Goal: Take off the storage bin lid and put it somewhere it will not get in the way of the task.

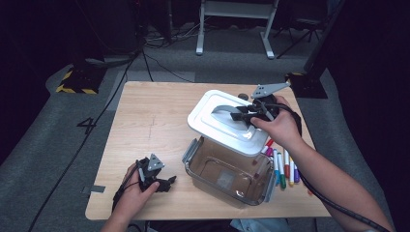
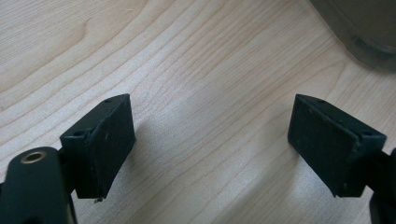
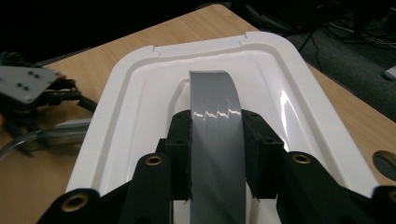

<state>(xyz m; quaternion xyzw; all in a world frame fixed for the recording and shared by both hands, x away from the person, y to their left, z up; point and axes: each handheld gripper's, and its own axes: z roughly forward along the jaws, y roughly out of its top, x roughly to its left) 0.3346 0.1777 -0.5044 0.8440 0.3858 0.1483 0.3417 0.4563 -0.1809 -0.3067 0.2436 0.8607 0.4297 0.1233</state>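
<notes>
A white lid [image 1: 220, 121] with a grey arched handle [image 1: 223, 110] hangs tilted above an open clear plastic box [image 1: 193, 154] at the table's right middle. My right gripper [image 1: 244, 115] is shut on that handle; in the right gripper view its pads squeeze the grey handle [image 3: 215, 121] from both sides, with the lid [image 3: 140, 107] spreading out beneath. My left gripper [image 1: 167, 183] rests low near the table's front left, just left of the box. Its jaws stand open over bare wood [image 2: 210, 140] with nothing between them. A corner of the box [image 2: 364, 28] shows at the upper right of the left gripper view.
Several coloured markers [image 1: 283, 166] lie on the table right of the box, under my right forearm. The wooden table [image 1: 145, 111] has free room on its left half. Cables and a stand's white legs [image 1: 232, 29] are on the floor beyond the far edge.
</notes>
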